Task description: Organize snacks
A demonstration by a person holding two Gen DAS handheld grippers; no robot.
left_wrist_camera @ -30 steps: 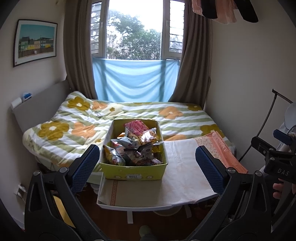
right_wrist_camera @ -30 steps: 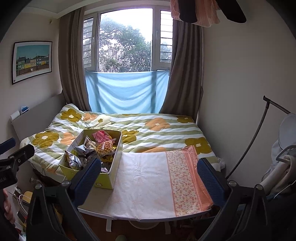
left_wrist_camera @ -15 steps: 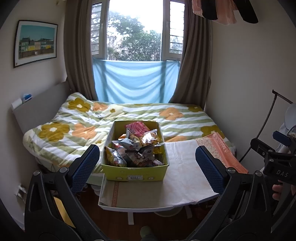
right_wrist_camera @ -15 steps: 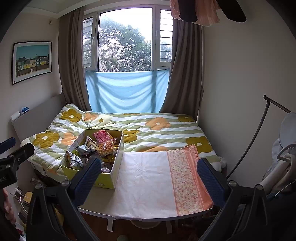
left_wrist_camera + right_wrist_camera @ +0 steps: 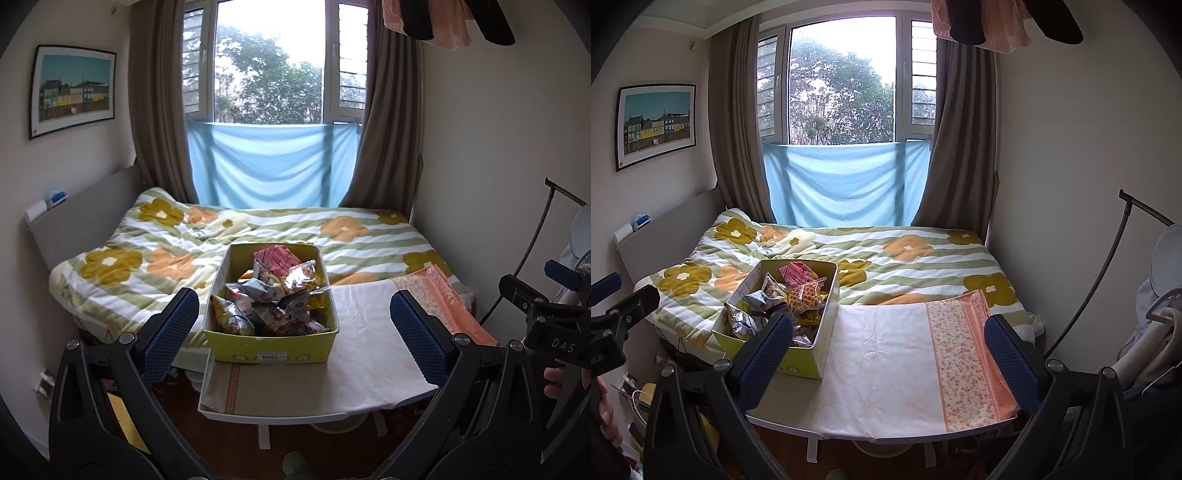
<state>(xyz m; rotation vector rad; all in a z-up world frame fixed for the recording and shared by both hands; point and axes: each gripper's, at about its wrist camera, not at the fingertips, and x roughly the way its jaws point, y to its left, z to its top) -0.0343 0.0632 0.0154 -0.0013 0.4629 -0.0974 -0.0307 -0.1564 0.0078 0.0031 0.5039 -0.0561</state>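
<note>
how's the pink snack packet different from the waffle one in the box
The pink packet is opaque and lies at the far end of the yellow box; the waffle packet is clear, showing golden waffles, and lies nearer the middle. Both rest on top of the pile.

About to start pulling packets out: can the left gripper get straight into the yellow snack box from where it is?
Probably yes. The left gripper is open and lined up with the yellow snack box, whose top is open with snack packets piled loose. Nothing stands between them; the box's near wall means coming in from above.
</note>
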